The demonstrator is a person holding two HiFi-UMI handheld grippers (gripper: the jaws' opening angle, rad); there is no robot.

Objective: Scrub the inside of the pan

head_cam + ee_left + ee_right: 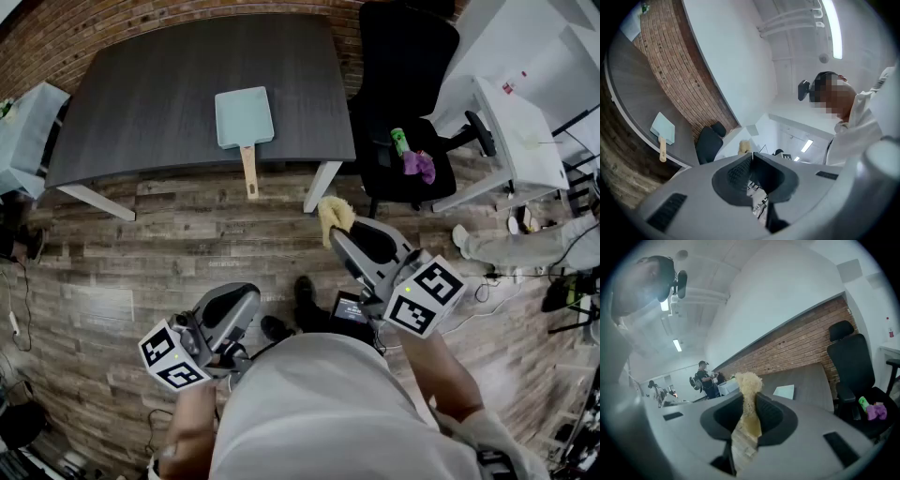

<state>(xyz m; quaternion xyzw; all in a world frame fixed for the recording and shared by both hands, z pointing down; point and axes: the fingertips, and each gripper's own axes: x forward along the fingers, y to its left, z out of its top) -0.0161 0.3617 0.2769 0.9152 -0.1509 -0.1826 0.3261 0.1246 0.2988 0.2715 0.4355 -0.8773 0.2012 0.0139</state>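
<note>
Scrubbing has not been started yet, as far as can be seen. The pan (244, 116) is laid flat on the dark table (141, 103), far ahead of both sets of fingers and well apart from them. Its wooden handle (249, 171) is pointed back toward them and is stuck out over the table's near edge. A yellow scrub cloth (748, 380) is pinched between the fingers of the right gripper (749, 399), and its fluffy end is pushed out past the fingertips. The fingers of the left gripper (752, 157) are pressed together with nothing between them. So the tool is judged to be ready, but all the real work is left. The cloth must be carried up to the pan, the pan may need to be held by its handle, and the inside must be rubbed.
</note>
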